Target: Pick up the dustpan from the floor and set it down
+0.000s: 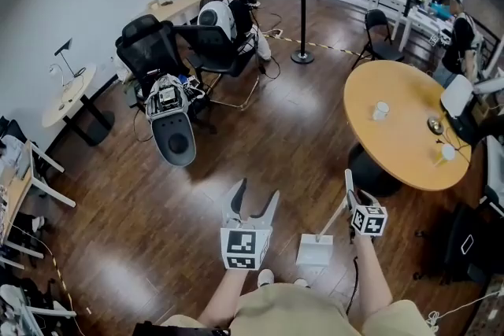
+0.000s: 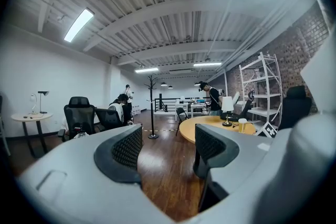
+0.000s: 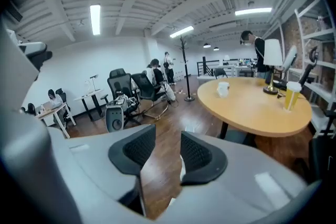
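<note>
The white dustpan (image 1: 315,250) hangs low in front of the person's knees, beside their shoes. Its thin handle (image 1: 335,218) slants up to my right gripper (image 1: 349,181). In the right gripper view the jaws of the right gripper (image 3: 168,139) stand close together, with a white strip of the dustpan (image 3: 181,171) against the right pad. My left gripper (image 1: 257,197) floats to the left of the dustpan, open and empty. In its own view the left gripper (image 2: 169,139) shows only wooden floor between its pads.
A round wooden table (image 1: 402,122) with cups stands close on the right, its dark base (image 1: 370,169) just beyond the right gripper. Office chairs (image 1: 157,51), a grey machine (image 1: 173,134) and a coat stand (image 1: 302,4) lie ahead. People work farther back.
</note>
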Demonstrator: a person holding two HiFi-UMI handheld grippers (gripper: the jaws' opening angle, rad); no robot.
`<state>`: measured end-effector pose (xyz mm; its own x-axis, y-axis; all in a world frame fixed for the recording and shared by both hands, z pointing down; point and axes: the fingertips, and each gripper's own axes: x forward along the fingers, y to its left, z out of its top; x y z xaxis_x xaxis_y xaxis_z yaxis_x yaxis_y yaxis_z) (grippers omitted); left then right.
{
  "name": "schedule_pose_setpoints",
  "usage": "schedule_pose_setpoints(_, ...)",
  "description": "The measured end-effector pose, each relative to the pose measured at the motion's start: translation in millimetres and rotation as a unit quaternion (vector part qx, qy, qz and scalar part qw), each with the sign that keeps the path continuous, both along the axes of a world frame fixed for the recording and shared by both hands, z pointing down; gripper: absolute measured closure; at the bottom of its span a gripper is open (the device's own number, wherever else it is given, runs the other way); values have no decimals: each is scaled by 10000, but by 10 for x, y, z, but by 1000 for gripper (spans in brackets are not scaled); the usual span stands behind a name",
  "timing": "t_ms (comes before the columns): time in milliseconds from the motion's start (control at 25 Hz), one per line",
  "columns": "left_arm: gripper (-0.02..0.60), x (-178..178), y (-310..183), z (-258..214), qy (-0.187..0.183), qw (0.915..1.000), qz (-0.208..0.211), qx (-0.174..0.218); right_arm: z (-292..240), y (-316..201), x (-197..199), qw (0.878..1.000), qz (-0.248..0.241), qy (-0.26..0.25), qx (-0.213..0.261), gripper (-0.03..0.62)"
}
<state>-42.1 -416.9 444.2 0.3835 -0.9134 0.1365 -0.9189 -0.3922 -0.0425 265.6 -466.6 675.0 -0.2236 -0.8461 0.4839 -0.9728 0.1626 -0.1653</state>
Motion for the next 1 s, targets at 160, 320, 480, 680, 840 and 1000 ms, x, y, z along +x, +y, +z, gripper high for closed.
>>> schedule_pose_setpoints(160,288,80,-6,-47,113,9999,107,65,-726,134,-126,9963,52,-226,826,407)
schedule_pose_setpoints(320,288,153,-2,-124,180,9995,187,166,-1501,403,-241,9844,168,-465,1689,379)
schedule_pose_setpoints(480,288,242,20,-180,232,9990,294,242,-2060,591,-425,9733,-48,-308,2275,361)
schedule_pose_setpoints(680,287,310,62,-318,286,9978,412,429,-2616,783,-656,9552,-228,-121,2949,315)
schedule_pose_setpoints(840,287,297,59,-437,348,9970,409,556,-3027,897,-826,9392,-329,44,3418,283)
schedule_pose_setpoints(1000,287,307,64,-501,339,9965,413,643,-3252,976,-905,9294,-396,370,3652,273)
